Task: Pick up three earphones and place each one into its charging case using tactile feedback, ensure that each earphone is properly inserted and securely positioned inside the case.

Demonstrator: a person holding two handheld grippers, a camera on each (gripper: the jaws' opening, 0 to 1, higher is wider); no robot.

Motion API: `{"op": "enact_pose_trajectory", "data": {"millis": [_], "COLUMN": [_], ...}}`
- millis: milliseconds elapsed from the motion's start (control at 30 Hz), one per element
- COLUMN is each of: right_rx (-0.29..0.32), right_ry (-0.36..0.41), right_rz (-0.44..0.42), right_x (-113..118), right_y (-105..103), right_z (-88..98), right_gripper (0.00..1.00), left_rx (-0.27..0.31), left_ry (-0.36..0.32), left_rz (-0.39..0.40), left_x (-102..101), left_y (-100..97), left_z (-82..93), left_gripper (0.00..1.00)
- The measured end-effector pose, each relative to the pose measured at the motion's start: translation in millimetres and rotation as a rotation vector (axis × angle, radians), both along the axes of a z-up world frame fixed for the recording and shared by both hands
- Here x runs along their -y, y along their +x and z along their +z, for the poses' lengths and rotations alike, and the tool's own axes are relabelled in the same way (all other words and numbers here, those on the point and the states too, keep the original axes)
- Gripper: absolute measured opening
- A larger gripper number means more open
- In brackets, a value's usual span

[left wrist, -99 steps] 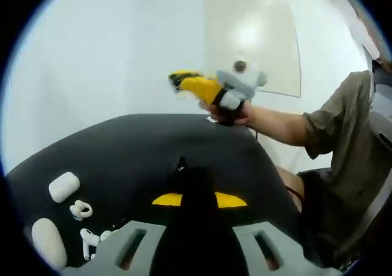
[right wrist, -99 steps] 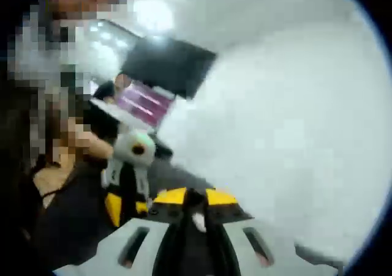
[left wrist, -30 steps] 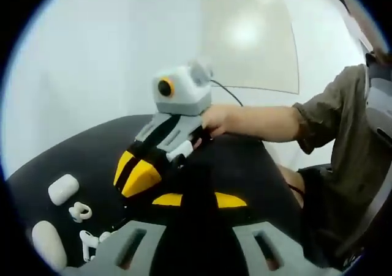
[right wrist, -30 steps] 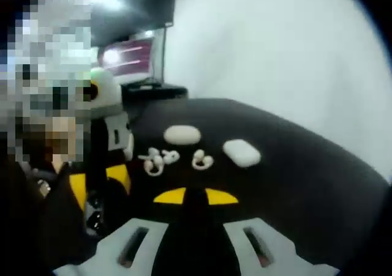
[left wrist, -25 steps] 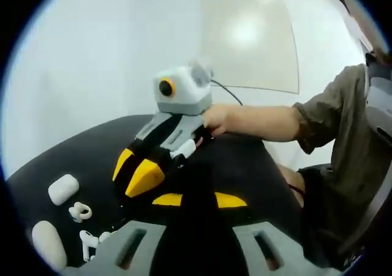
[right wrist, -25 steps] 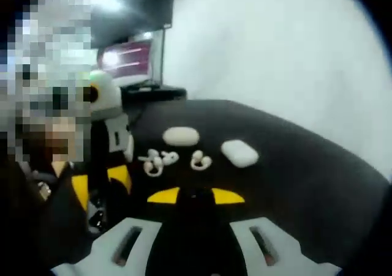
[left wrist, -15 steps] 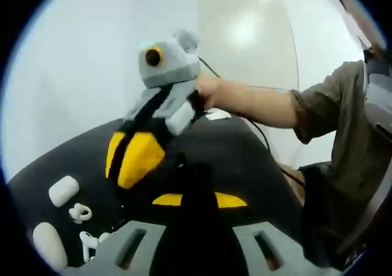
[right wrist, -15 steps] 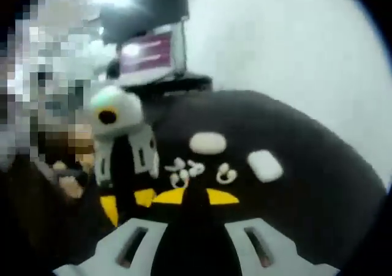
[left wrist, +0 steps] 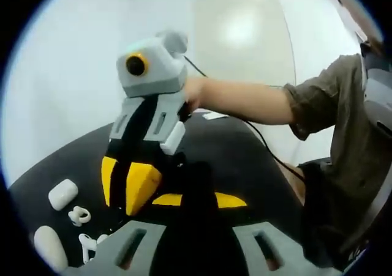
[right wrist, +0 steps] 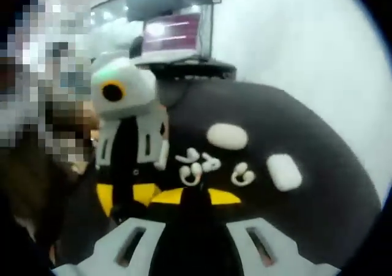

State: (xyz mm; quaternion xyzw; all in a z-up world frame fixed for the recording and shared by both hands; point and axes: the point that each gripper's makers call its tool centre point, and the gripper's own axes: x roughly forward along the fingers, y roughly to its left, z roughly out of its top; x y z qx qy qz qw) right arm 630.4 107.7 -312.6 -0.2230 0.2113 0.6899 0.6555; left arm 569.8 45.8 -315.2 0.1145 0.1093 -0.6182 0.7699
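Observation:
On the black table (left wrist: 245, 153), in the left gripper view, lie a rounded white case (left wrist: 63, 194), an oval white case (left wrist: 49, 248) and small white earphones (left wrist: 79, 215), all at the lower left. My left gripper (left wrist: 199, 199) is shut, with nothing in it. My right gripper (left wrist: 131, 187) hangs above the table right of them, tips down and shut. In the right gripper view the oval case (right wrist: 227, 136), the rounded case (right wrist: 283, 171), one earphone (right wrist: 243, 174) and an earphone cluster (right wrist: 197, 163) lie just beyond my right gripper (right wrist: 187, 196). The left gripper (right wrist: 122, 196) stands beside the cluster.
A person's forearm (left wrist: 245, 101) reaches in from the right over the table, with a cable trailing behind. A lit monitor (right wrist: 174, 31) stands on a stand behind the table's far edge. White walls surround the table (right wrist: 318, 215).
The right gripper has swung from lying level to pointing steeply down over the table. Its view has tilted down, and the cases and earphones look nearer. The left gripper has stayed put.

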Motion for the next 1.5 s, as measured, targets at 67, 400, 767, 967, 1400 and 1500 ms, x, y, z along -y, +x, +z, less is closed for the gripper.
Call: {"op": "enact_pose_trajectory", "data": {"millis": [67,400,767,967,1400,1500], "right_rx": [0.012,0.074,0.128,0.146,0.384,0.421], "right_ry": [-0.001,-0.023,0.062,0.155,-0.058,-0.187], "right_rz": [-0.011,-0.008,-0.024,-0.084,-0.001,0.015], "right_x": [-2.2,7.3,-0.8,11.1,76.8,83.6], "right_y": [3.5,11.5,18.4,18.4,-60.1,-61.1], "right_z": [-1.3,-11.1,-4.8,30.9,72.9,58.3], "right_gripper": [0.16,0.16,0.13,0.13,0.13,0.13], "left_rx": [0.003,0.005,0.001,-0.007,-0.036,-0.034], "left_ry": [-0.001,0.001,0.003,0.001,-0.005,-0.004], "left_rz": [-0.001,-0.005,-0.006,-0.005,0.02,0.02], "left_x": [0.6,1.9,1.7,1.0,-0.9,-1.4], "left_y": [0.1,0.7,1.8,2.0,6.3,6.3], "left_z": [0.0,-0.6,-1.2,-1.1,-0.2,-0.6], "left_gripper": [0.14,0.14,0.14,0.14,0.14,0.14]}}
